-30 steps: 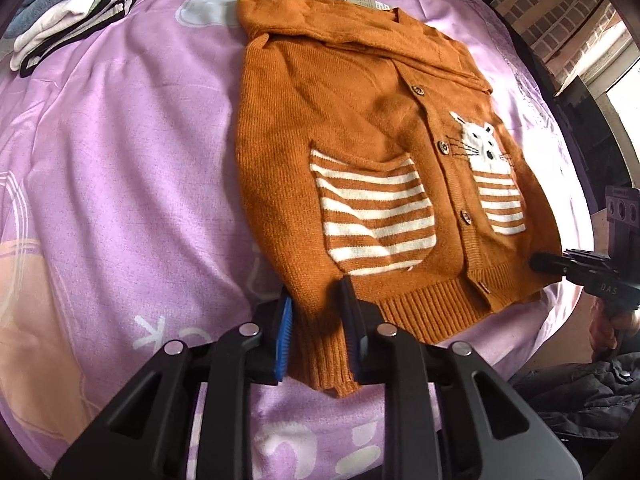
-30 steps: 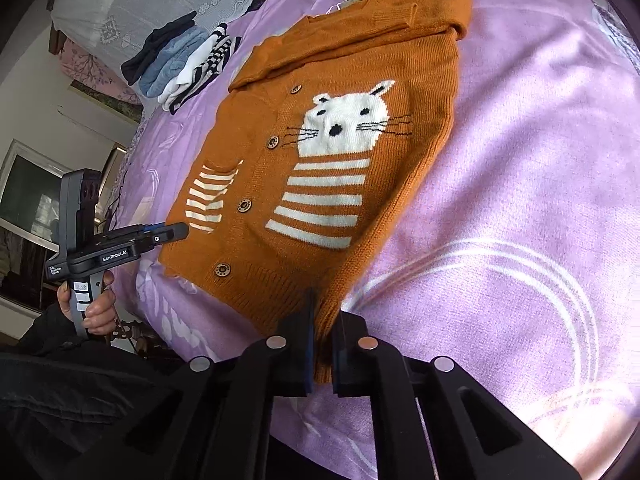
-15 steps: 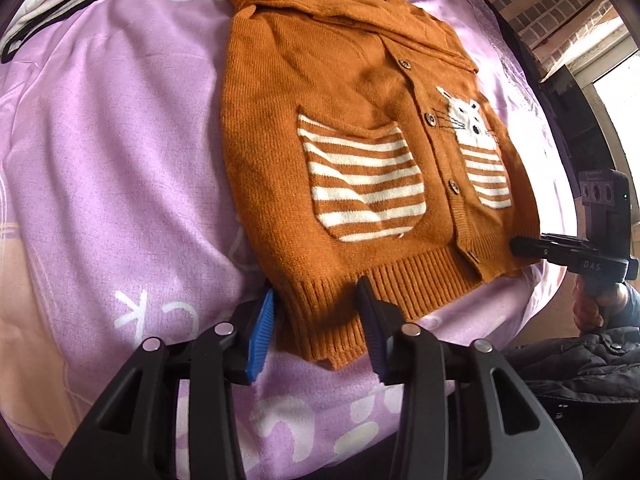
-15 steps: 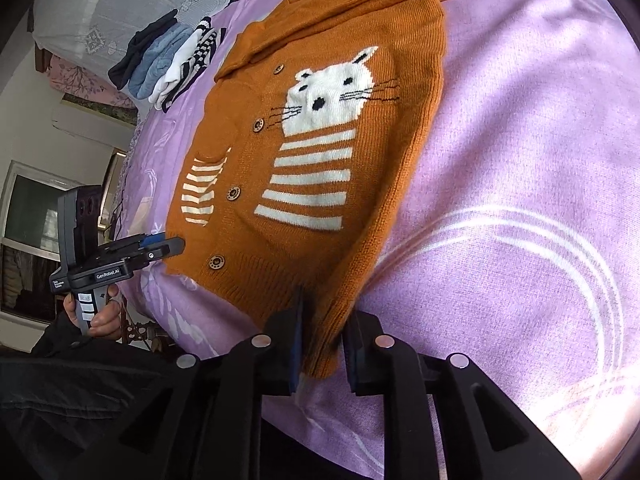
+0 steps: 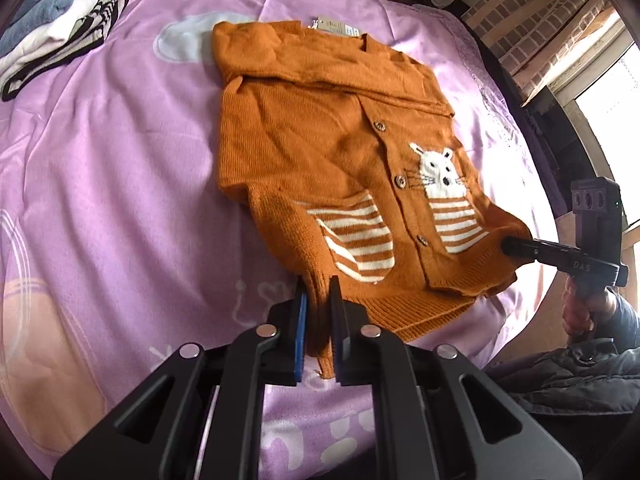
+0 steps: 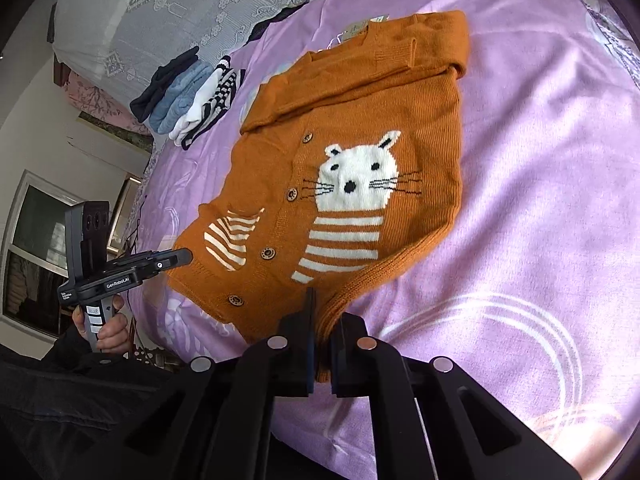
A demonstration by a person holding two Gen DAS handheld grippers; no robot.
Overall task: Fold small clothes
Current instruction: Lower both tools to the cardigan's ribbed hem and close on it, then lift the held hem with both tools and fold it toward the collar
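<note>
An orange knit cardigan (image 5: 320,140) with a white cat face and striped pockets lies front up on a purple bedsheet (image 5: 120,200), its sleeves folded across the top. My left gripper (image 5: 318,312) is shut on the hem's left corner and lifts it. My right gripper (image 6: 322,328) is shut on the hem's right corner, also raised. The cardigan shows in the right wrist view (image 6: 360,128). The lower part of the cardigan rises off the sheet and wrinkles. Each gripper shows in the other's view: the right gripper (image 5: 508,246) and the left gripper (image 6: 180,258).
A stack of folded clothes (image 5: 52,40) lies at the bed's far left corner; it also shows in the right wrist view (image 6: 188,96). A lace-covered pillow (image 6: 180,8) sits behind it. The bed's near edge and dark clothing (image 5: 560,376) lie below the grippers.
Both grippers closed on the hem corners and lifted them. The lower part of the cardigan has come off the sheet and moved toward the collar.
</note>
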